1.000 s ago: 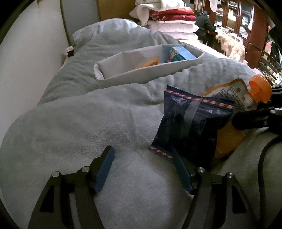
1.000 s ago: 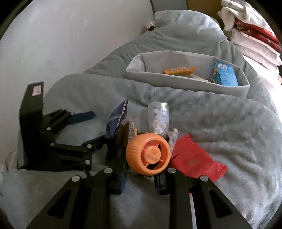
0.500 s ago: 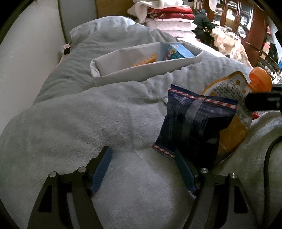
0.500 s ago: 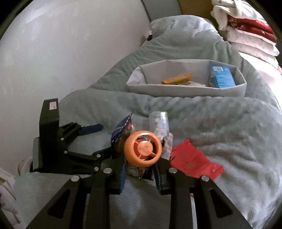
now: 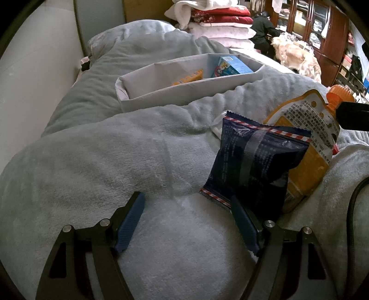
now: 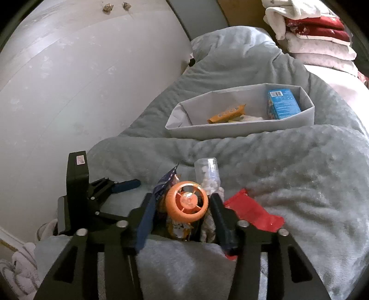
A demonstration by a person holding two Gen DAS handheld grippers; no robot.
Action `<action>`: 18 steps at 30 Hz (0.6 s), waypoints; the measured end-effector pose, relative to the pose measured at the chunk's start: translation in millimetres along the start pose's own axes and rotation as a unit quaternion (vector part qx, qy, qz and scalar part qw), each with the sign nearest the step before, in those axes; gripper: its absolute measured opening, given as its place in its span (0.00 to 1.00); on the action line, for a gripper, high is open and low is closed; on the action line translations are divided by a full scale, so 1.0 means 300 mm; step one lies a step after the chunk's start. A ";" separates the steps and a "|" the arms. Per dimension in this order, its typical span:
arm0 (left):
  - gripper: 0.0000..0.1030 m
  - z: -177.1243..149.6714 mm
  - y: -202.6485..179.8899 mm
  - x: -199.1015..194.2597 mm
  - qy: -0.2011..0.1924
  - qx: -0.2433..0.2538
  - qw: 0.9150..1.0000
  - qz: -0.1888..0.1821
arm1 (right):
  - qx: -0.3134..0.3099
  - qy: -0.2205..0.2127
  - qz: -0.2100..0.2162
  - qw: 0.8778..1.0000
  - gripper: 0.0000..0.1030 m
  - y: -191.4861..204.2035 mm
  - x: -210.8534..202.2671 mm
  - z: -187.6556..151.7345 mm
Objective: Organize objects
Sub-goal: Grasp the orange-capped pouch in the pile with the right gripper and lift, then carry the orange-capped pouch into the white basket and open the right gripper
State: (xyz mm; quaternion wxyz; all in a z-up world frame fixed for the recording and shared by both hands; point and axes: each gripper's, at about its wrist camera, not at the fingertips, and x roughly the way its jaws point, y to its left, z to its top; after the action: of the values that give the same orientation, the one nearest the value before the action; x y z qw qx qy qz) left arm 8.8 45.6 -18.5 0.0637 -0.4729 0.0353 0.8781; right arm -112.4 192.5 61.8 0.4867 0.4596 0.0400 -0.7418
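Note:
In the left wrist view a dark blue snack packet leans against a yellow pouch with an orange cap. My left gripper sits low on the grey blanket, its jaws opening with nothing between them; its right finger lies at the packet's lower corner. My right gripper straddles the orange cap. Its jaws are opening and the pads stand just off the cap. Beyond is a grey fabric bin holding a blue box and an orange bar.
A small clear bottle of white pellets and a red packet lie beside the pouch. A pale wall runs along the left. Stacked pillows, wooden cabinets and a person in dark clothes are at the back.
The right gripper's jaws have spread away from the orange cap that they were pinching, and it has drawn back a little. The left jaws have widened slightly.

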 end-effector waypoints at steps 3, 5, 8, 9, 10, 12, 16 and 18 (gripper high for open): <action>0.75 0.000 0.000 0.000 0.000 0.000 1.000 0.000 | 0.005 0.001 0.002 1.000 0.48 -0.005 -0.003 0.000; 0.75 0.000 -0.001 0.000 0.000 0.000 1.000 0.000 | 0.009 -0.005 0.003 1.000 0.48 -0.009 -0.010 0.000; 0.75 0.000 -0.001 0.000 0.000 -0.001 1.000 0.000 | 0.019 -0.010 0.001 1.000 0.48 -0.022 -0.015 -0.001; 0.75 0.000 0.001 0.000 0.000 -0.001 1.000 0.000 | 0.023 -0.010 0.000 1.000 0.48 -0.028 -0.016 -0.002; 0.75 0.000 0.001 0.000 0.000 -0.001 1.000 0.000 | 0.027 -0.011 0.002 1.000 0.46 -0.035 -0.017 -0.002; 0.75 0.001 -0.002 0.001 -0.001 -0.001 1.000 0.001 | 0.035 -0.022 0.008 0.999 0.30 -0.045 -0.031 -0.003; 0.75 0.000 -0.002 0.001 -0.001 -0.002 1.000 0.001 | 0.042 -0.036 0.008 0.998 0.30 -0.050 -0.049 -0.001; 0.75 0.000 -0.002 0.001 -0.001 -0.002 1.000 0.001 | 0.043 -0.040 0.009 0.998 0.30 -0.050 -0.055 0.000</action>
State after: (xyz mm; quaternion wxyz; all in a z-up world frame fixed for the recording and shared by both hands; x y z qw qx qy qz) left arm 8.8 46.3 -18.6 0.0622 -0.4719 0.0339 0.8788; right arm -122.0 211.7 67.9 0.4743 0.4502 -0.0153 -0.7564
